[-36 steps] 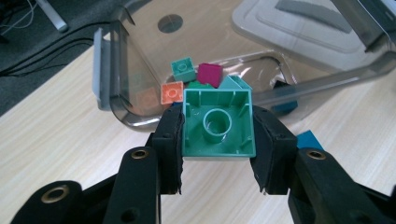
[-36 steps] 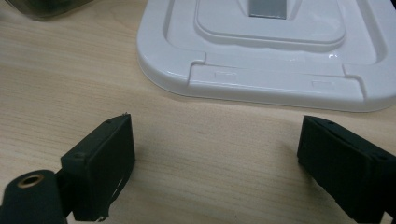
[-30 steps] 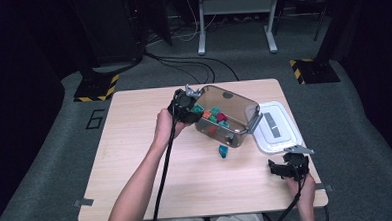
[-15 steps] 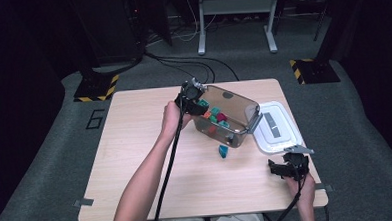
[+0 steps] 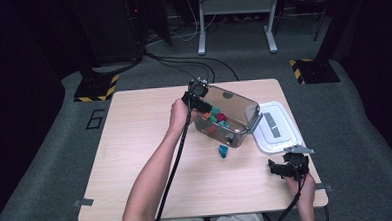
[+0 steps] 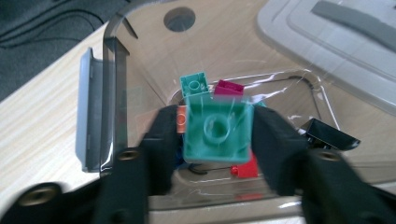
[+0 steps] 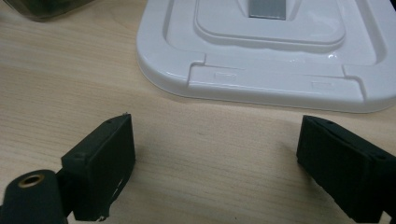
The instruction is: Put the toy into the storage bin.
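Observation:
A clear plastic bin (image 5: 234,114) stands on the table with several coloured bricks inside. My left gripper (image 5: 197,96) hangs over its left rim, shut on a teal brick (image 6: 215,131), underside toward the camera. Below it in the bin (image 6: 114,70) lie a smaller teal brick (image 6: 195,85), a magenta brick (image 6: 229,88) and a red one (image 6: 245,169). A teal brick (image 5: 223,151) lies loose on the table in front of the bin. My right gripper (image 5: 282,168) rests near the front right table edge, open, nothing between its jaws (image 7: 212,163).
The bin's white lid (image 5: 277,128) lies flat to the right of the bin, just beyond the right gripper, seen as the lid (image 7: 271,56) up close. The wooden table (image 5: 135,143) has bare surface at left and front.
The left gripper has moved slightly right and up over the bin's left rim with the teal brick. The right gripper has stayed put.

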`<move>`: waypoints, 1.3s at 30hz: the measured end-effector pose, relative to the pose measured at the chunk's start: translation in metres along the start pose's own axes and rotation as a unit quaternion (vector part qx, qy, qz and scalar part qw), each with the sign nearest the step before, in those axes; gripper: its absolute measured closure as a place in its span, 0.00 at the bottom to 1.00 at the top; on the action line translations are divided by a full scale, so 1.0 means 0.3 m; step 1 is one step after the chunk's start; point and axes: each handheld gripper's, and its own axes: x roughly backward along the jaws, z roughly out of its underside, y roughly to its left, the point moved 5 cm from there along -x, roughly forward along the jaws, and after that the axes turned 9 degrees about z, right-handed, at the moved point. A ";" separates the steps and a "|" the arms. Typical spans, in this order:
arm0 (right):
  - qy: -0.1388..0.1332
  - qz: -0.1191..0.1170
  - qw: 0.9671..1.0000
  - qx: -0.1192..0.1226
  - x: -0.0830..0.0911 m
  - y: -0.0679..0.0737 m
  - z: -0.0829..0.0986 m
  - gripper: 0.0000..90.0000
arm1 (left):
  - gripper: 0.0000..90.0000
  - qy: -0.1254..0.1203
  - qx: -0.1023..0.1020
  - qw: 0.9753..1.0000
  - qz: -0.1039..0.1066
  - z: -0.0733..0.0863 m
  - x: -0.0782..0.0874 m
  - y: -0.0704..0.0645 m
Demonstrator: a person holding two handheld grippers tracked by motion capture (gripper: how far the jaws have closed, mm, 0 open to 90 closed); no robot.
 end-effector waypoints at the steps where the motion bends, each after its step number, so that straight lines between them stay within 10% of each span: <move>1: 0.000 0.000 1.000 0.000 0.000 0.000 0.000 0.12 | 0.48 0.000 0.005 1.000 0.005 0.003 -0.003 0.001; 9: 0.000 0.000 1.000 0.000 0.000 0.000 0.000 0.12 | 0.19 -0.026 0.000 1.000 0.005 0.033 0.048 -0.025; 20: 0.000 0.000 1.000 -0.001 0.001 0.000 0.001 0.12 | 0.12 -0.066 -0.022 0.998 0.007 0.135 0.148 -0.106; 39: 0.000 0.000 1.000 -0.001 0.001 -0.001 0.001 0.13 | 0.08 -0.069 -0.009 0.997 0.027 0.306 0.053 -0.170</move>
